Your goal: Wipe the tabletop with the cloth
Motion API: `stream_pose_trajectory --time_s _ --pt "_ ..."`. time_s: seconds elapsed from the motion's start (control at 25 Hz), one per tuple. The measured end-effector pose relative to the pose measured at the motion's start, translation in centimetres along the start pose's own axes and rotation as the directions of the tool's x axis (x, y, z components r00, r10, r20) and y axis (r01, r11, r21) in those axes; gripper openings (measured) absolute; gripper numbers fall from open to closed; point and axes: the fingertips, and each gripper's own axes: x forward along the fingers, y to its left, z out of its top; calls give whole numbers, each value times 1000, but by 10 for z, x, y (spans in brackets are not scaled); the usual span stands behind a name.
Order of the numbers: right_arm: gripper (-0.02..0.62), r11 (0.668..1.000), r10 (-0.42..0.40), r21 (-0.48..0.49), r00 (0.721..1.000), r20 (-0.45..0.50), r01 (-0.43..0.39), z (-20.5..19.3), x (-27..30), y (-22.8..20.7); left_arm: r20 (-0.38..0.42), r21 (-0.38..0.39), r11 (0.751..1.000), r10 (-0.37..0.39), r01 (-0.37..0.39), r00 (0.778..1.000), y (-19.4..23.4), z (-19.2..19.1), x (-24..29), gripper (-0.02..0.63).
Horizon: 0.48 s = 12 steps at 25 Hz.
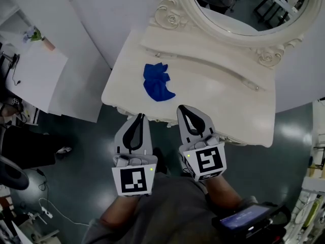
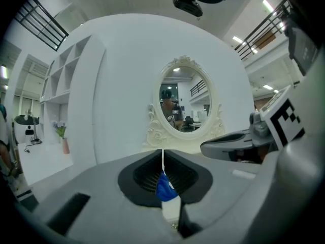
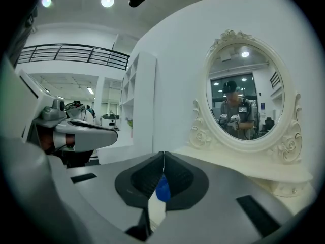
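- The left hand-held gripper (image 1: 138,118) is keeping its jaws pressed together on nothing; only a sliver of blue is showing through the slit, far ahead.
- The right hand-held gripper (image 1: 184,109) is likewise closed and empty, hanging just beside the left at the front edge of the counter (image 1: 218,95).
- The cloth (image 1: 158,82) is lying crumpled on the counter, ahead of both tips and between their lines of aim, its longer side running away from the person.
- Neither hand is looking clearly nearer; either would need opening first.
- The mirror (image 1: 244,4) is standing behind.

One cloth (image 1: 158,82), one table (image 1: 218,101), two tongs (image 1: 139,117) (image 1: 183,109)
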Motion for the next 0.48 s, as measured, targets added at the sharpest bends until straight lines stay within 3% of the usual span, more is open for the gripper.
stream_pose_trajectory --time_s 0.48 --pt "14 991 -137 17 987 88 136 44 30 -40 75 74 991 -113 108 991 18 47 61 25"
